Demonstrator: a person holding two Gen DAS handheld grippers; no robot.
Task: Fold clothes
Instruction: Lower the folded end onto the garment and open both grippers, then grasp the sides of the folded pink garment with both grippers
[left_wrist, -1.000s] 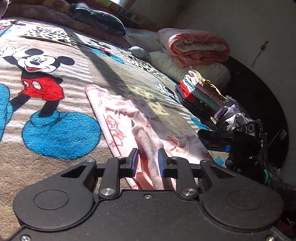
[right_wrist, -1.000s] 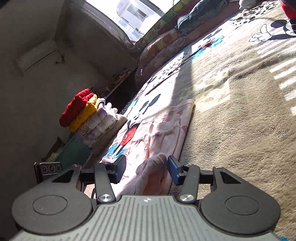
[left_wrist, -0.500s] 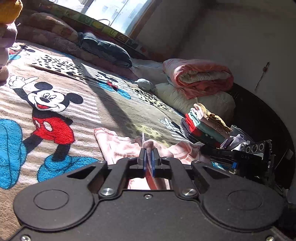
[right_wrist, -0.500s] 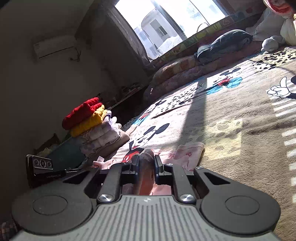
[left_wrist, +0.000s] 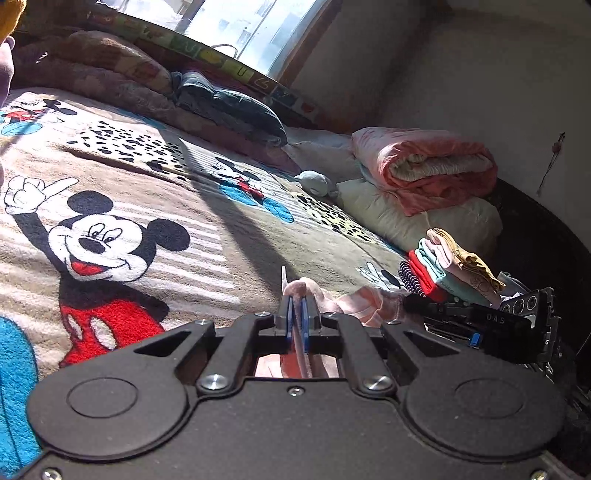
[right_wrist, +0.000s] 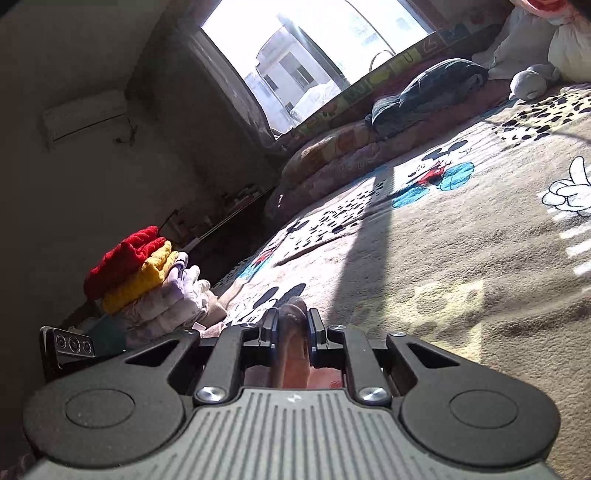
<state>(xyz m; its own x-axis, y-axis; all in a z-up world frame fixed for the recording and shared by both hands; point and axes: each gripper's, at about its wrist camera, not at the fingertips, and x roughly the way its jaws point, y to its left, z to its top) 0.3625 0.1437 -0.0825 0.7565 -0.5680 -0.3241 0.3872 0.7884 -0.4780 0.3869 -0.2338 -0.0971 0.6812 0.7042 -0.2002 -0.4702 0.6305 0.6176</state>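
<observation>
My left gripper (left_wrist: 295, 314) and right gripper (right_wrist: 291, 328) each pinch the pink garment (left_wrist: 364, 301) between closed jaws above the blanket (left_wrist: 229, 236).

Two grippers (left_wrist: 295, 319) (right_wrist: 291, 328), two folded stacks (left_wrist: 450, 269) (right_wrist: 147, 280)

The left gripper (left_wrist: 295, 325) is matte black with blue-padded fingers (left_wrist: 289, 321) and silver screws; the right gripper (right_wrist: 290, 334) has a ribbed grey body.
</observation>
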